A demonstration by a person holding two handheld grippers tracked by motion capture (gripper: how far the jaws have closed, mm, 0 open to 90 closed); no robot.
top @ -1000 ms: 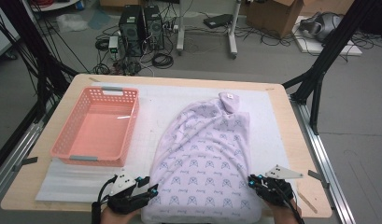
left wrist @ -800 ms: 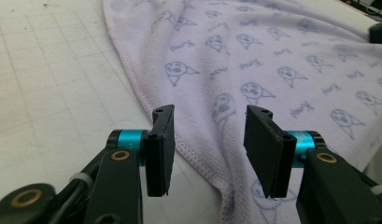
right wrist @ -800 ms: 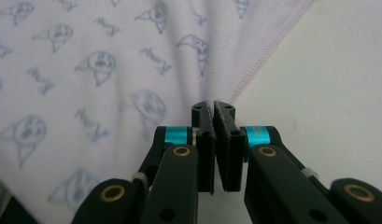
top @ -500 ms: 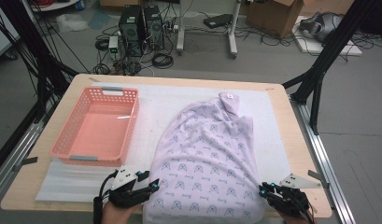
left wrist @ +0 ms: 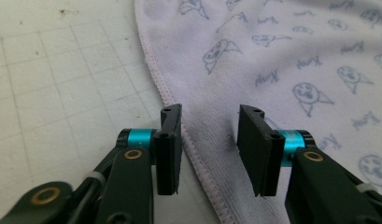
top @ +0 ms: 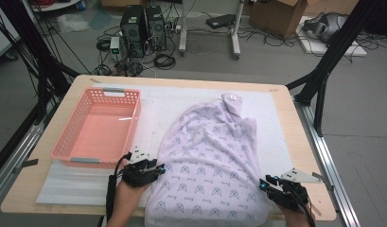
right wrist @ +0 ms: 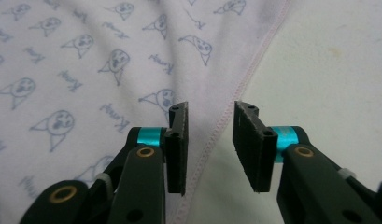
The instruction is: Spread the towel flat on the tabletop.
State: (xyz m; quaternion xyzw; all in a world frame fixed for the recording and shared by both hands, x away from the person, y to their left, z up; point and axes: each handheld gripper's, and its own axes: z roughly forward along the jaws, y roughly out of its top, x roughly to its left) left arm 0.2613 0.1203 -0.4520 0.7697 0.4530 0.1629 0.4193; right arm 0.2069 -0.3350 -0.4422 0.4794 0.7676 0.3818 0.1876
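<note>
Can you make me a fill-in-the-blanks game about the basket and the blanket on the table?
1. The plastic basket is coloured ____.
2. The printed blanket lies to the ____ of the basket in the high view.
3. The left gripper has its jaws astride the blanket's ____.
4. Inside the basket there is ____.

Missing words: pink; right; edge; nothing

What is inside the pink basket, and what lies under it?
The pink basket holds nothing; its bare bottom shows in the high view. It stands on the white mat, near the mat's left edge. The mat surface directly beneath it is covered by the basket's floor.
</note>
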